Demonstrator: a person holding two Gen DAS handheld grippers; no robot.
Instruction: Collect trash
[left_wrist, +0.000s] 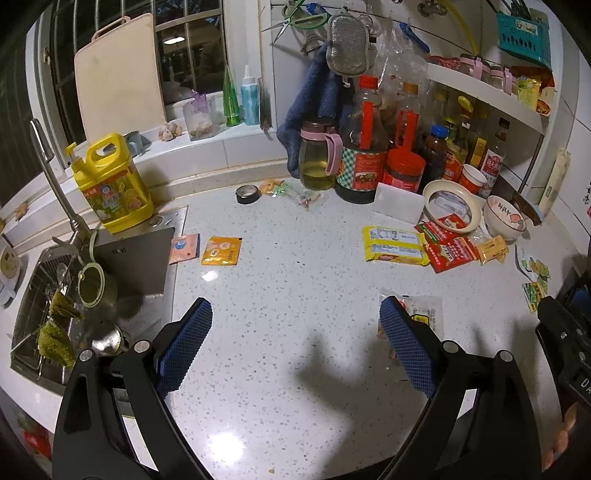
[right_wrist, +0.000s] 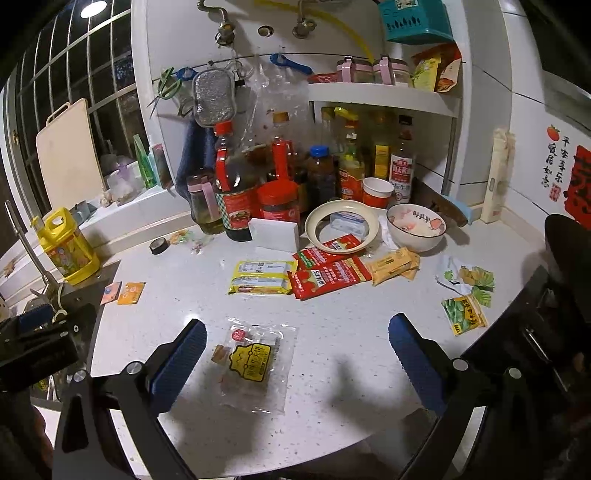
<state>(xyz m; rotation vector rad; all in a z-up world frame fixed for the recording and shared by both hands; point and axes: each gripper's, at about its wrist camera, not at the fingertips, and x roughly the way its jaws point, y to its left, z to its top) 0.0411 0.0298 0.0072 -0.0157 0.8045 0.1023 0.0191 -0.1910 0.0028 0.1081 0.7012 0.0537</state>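
The clear plastic snack wrapper with a yellow label lay flat on the white speckled stone bench, just ahead of the right tongs and towards their left finger. Its long axis ran roughly away from the camera, tilted slightly. Both the right tongs and the left tongs were spread wide and held nothing. In the left wrist view the same wrapper showed only partly, behind the right finger, so the right hand seemed the nearer and better placed.

More wrappers lay farther back: a yellow packet beside red sachets, green-printed packets near the right edge, and an orange sachet by the steel sink. The bench looked hard, smooth and glossy, so a flat film would probably need pinching at an edge. Bottles and jars crowded the rear wall under a white shelf; a dark window stood left.
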